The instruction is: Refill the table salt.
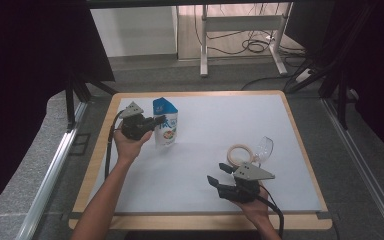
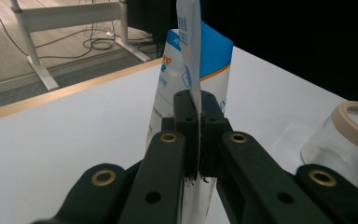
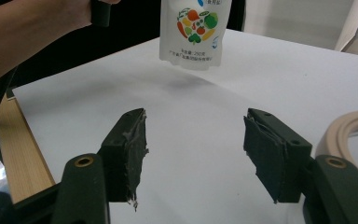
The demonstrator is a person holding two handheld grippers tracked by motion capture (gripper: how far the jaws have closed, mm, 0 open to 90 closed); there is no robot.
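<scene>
On the white surface [image 1: 205,150] there are two things: one pouch [image 1: 165,122] and one clear jar [image 1: 252,152] lying on its side with a beige ring at its mouth. Two grippers work over them. The left gripper [image 1: 156,121] is pressed together on the pouch's side seam, pinching it at the far left of the surface; in the right gripper view the pouch [image 3: 193,32] hangs just clear of the surface, a faint shadow under it. The right gripper [image 1: 219,173] rests near the front edge, its jaws spread with nothing between them, the jar just beyond and to its right.

In the left gripper view the pouch [image 2: 191,79] is seen edge-on, its print largely hidden and its bottom behind the jaws; the jar [image 2: 345,135] is cut off at the right edge. In the right gripper view the pouch's top is cut off, and of the jar only part of the ring [image 3: 349,128] shows. The small print on the pouch is too fine to read.
</scene>
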